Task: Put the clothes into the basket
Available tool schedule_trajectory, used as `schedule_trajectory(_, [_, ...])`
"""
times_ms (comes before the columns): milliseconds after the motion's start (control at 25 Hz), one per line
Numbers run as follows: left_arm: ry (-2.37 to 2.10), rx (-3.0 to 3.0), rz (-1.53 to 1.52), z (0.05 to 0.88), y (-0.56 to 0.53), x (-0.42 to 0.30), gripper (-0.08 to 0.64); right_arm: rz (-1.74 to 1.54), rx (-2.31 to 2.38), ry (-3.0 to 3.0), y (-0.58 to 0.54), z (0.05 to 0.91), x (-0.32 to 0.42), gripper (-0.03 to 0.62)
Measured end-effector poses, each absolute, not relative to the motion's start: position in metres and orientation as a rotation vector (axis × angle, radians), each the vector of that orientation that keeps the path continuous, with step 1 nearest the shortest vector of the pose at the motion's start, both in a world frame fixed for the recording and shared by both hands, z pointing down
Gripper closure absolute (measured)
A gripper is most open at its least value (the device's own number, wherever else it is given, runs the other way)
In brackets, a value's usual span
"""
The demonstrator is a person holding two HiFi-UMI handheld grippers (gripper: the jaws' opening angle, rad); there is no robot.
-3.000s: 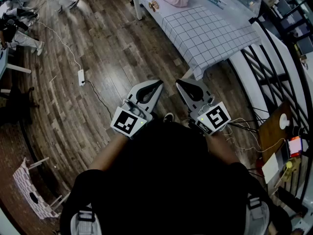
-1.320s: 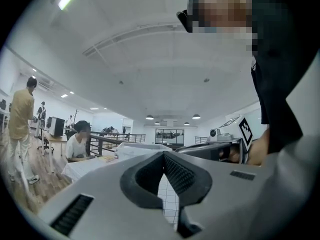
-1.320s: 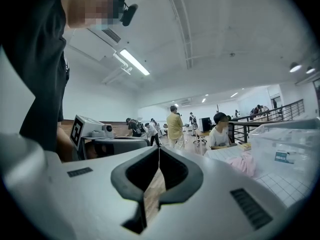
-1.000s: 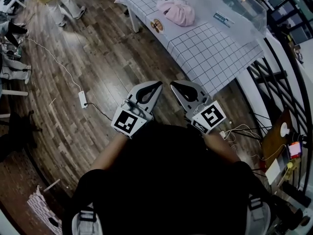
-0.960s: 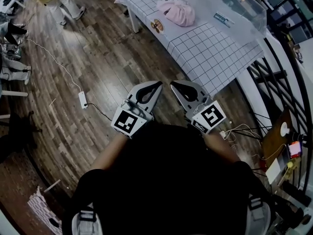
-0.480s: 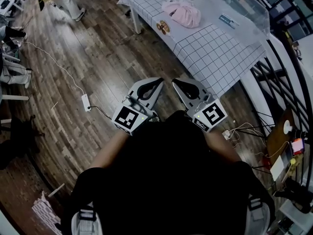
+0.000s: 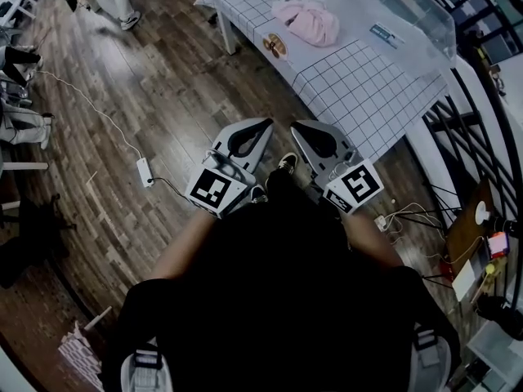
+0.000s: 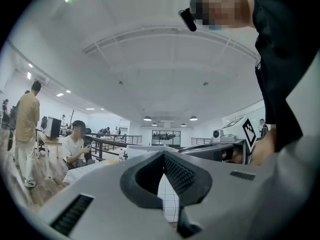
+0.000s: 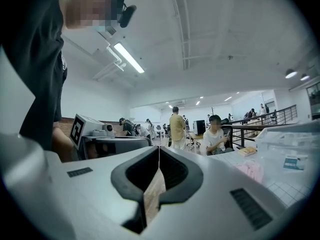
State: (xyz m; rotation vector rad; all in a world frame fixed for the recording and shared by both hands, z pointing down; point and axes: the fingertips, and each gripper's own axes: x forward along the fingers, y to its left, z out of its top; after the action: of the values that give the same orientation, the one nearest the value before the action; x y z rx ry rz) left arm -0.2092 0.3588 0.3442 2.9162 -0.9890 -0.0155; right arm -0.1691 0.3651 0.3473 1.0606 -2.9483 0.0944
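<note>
The clothes (image 7: 306, 20) were a soft pink bundle, crumpled into a loose heap on the grid-patterned cloth of the desk (image 7: 359, 88), near a clear bin (image 7: 409, 15). Well short of them, over the wood floor (image 7: 180, 96), I had both grippers side by side. The left gripper (image 7: 263, 125) had its jaws pressed together on nothing, and so did the right gripper (image 7: 299, 127).
</note>
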Motion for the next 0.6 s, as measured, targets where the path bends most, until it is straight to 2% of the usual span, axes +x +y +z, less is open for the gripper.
schedule_trajectory(600, [-1.0, 2.914, -0.025, 0.337, 0.256, -0.189, 0.557, 0.04, 1.11, -2.966, 0.26, 0.334, -0.148, 0.574])
